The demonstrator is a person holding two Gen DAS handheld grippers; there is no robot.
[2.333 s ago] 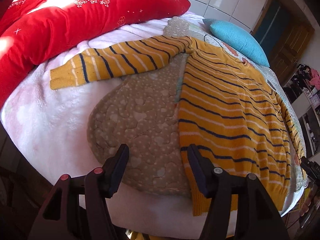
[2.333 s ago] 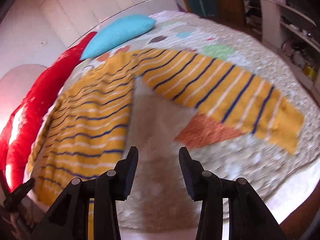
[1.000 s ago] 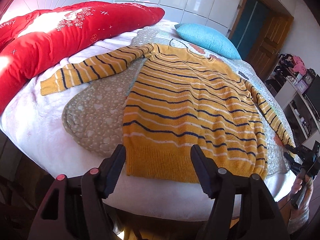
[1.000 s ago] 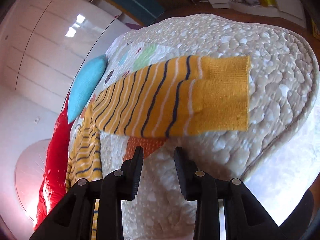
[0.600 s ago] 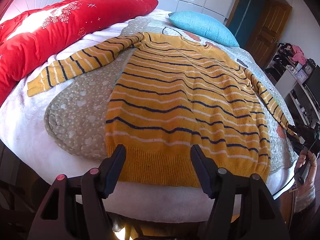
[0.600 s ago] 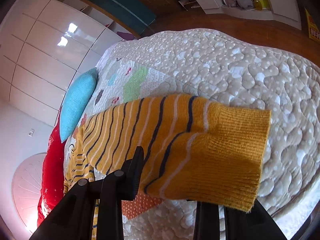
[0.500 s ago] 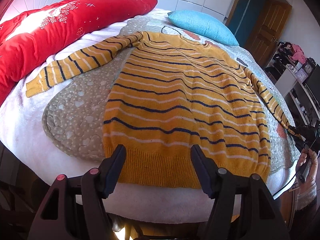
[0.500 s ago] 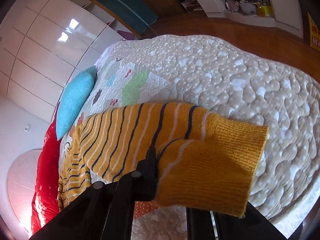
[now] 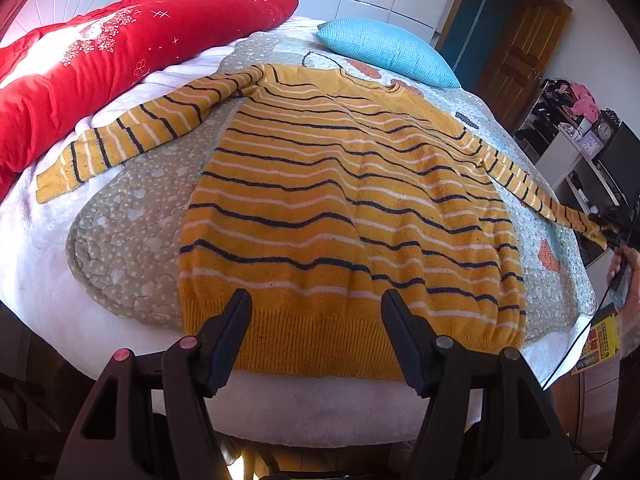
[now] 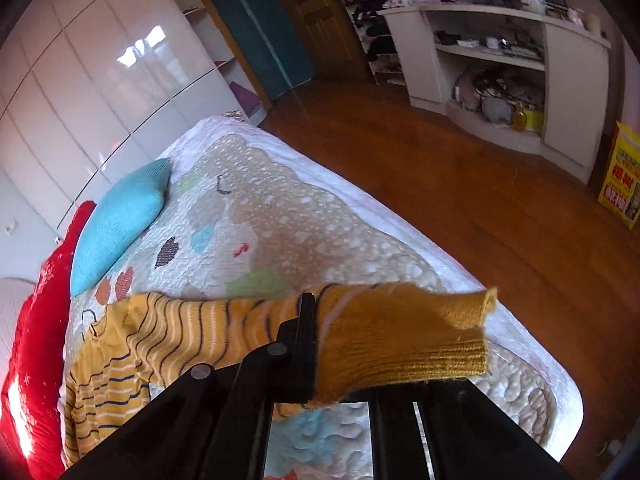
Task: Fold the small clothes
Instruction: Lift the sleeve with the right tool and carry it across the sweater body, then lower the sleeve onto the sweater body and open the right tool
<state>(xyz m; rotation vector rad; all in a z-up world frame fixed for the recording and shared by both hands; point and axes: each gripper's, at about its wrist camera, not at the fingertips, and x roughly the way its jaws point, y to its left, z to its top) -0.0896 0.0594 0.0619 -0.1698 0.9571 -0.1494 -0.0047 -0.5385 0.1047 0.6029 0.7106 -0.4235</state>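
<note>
Now folding right sleeve inward | right gripper [image 10: 320, 344] clamping sleeve cuff [image 10: 404, 344], raised off quilt [image 10: 304, 216] | carrying across striped sweater [image 9: 344, 208], keeping sleeve untwisted | left gripper [image 9: 316, 332] gaping empty just above hem | gripper's right finger hiding under cuff

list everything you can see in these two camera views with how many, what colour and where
sweater: 1, yellow with navy and white stripes, flat on the bed, one sleeve lifted
quilt: 1, beige dotted with coloured patches, under the sweater
blanket: 1, white, under the quilt
duvet: 1, red, far side of the bed
pillow: 1, blue, head of the bed
wardrobe: 1, glossy white, beyond the bed
shelf unit: 1, white, cluttered, by the wall
left gripper: black, open over the hem
right gripper: black, shut on the sleeve cuff
hand: 1, right edge
</note>
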